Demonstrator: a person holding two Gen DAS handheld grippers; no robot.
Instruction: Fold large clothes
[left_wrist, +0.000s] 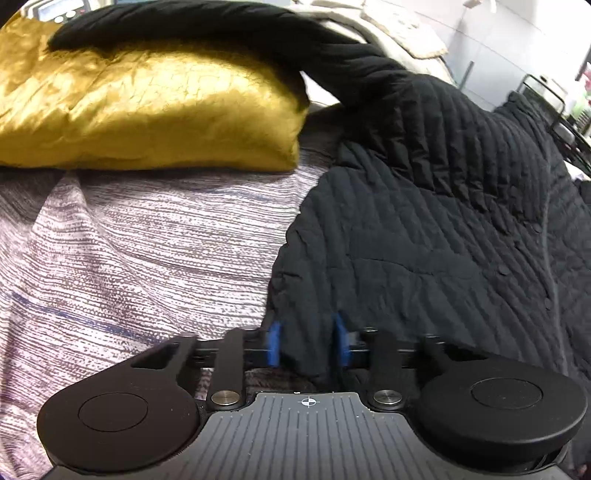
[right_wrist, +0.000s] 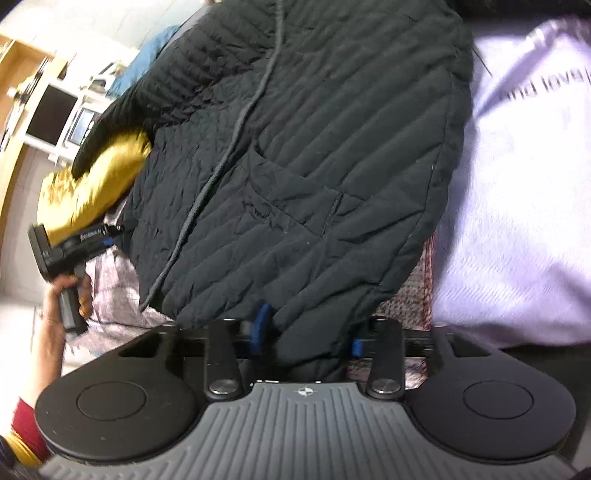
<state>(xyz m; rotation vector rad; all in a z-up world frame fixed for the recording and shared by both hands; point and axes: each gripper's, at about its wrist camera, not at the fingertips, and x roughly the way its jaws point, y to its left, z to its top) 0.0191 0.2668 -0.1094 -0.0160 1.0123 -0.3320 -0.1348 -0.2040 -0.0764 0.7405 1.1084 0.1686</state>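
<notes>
Two grippers work one black quilted jacket (right_wrist: 303, 166), spread on the bed ahead of both sets of jaws. Left gripper (left_wrist: 306, 341): jaws partly closed, hem fabric bunched in the gap between the blue pads (left_wrist: 274, 343); looks pinched, though whether the pads bear on the cloth cannot be told. Right gripper (right_wrist: 306, 332): jaws wider, a fold of hem hanging between them; firm hold cannot be told either. Judgement: both take the bottom edge at once so the heavy cloth lifts evenly for a fold toward the collar.

Sleeve (left_wrist: 221, 33) runs away from the left jaws, up over a gold pillow (left_wrist: 147, 110) beyond them; it would likely want tucking in first. Zip line (right_wrist: 236, 122) runs forward from the right jaws. Striped sheet (left_wrist: 147, 251) lies left of the left jaws. Lilac cloth (right_wrist: 517, 184) with print sits right of the right jaws. Left hand (right_wrist: 68, 295) grips its handle, far left in the right view.
</notes>
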